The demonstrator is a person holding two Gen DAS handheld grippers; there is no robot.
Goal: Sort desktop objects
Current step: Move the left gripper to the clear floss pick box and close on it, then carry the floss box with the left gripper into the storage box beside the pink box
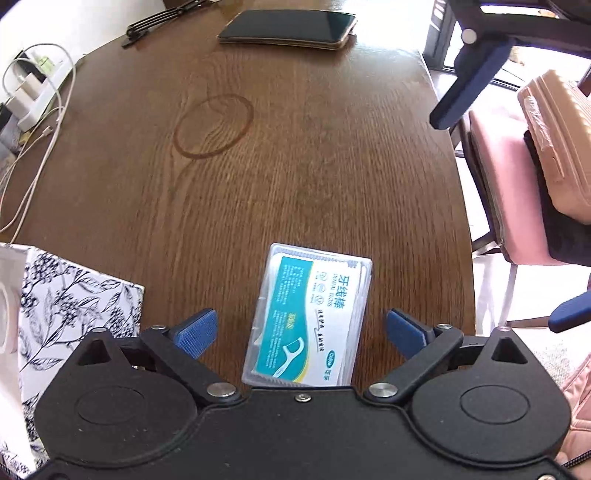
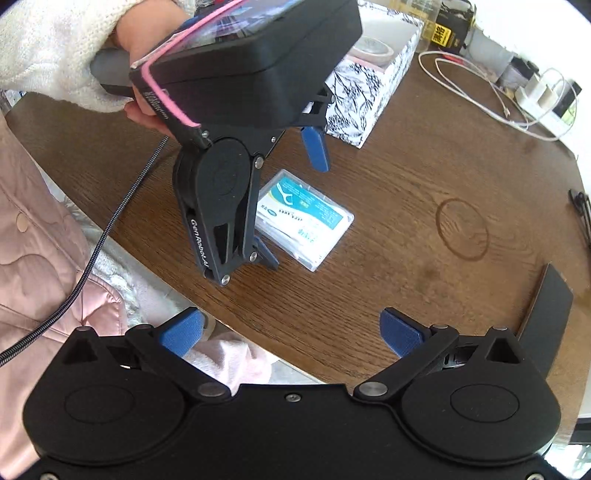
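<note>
Flat on a dark brown wood-grain table [image 1: 295, 166] lies a clear plastic case of dental floss picks with a teal and white label [image 1: 310, 317], near the table's front edge. Over it hangs the left gripper [image 1: 301, 328], its black body and blue-padded fingers [image 1: 197, 328] spread wide on either side of the case, neither pad touching the plastic. From the right wrist view the same left gripper [image 2: 291, 199] stands tilted above the case [image 2: 306, 218], held by a hand [image 2: 147, 110] in a cream knitted sleeve. The right gripper [image 2: 291, 334] hangs well apart at the table's edge, its blue fingers likewise wide and holding nothing.

Just beside the case stands an open white box printed with black flowers and leaves [image 2: 369, 85]; inside it rests a roll of tape [image 2: 371, 50], and the rest of its contents cannot be made out. Farther off, a dark flat tablet-like slab [image 1: 290, 29] lies at the far side of the table, and white charging cables [image 2: 480, 96] trail from a white power strip [image 2: 543, 107]. A ring-shaped stain [image 1: 214, 125] marks the wood. A pink cushioned chair [image 1: 517, 192] beside the table bears a peach-coloured ridged case [image 1: 554, 140].
</note>
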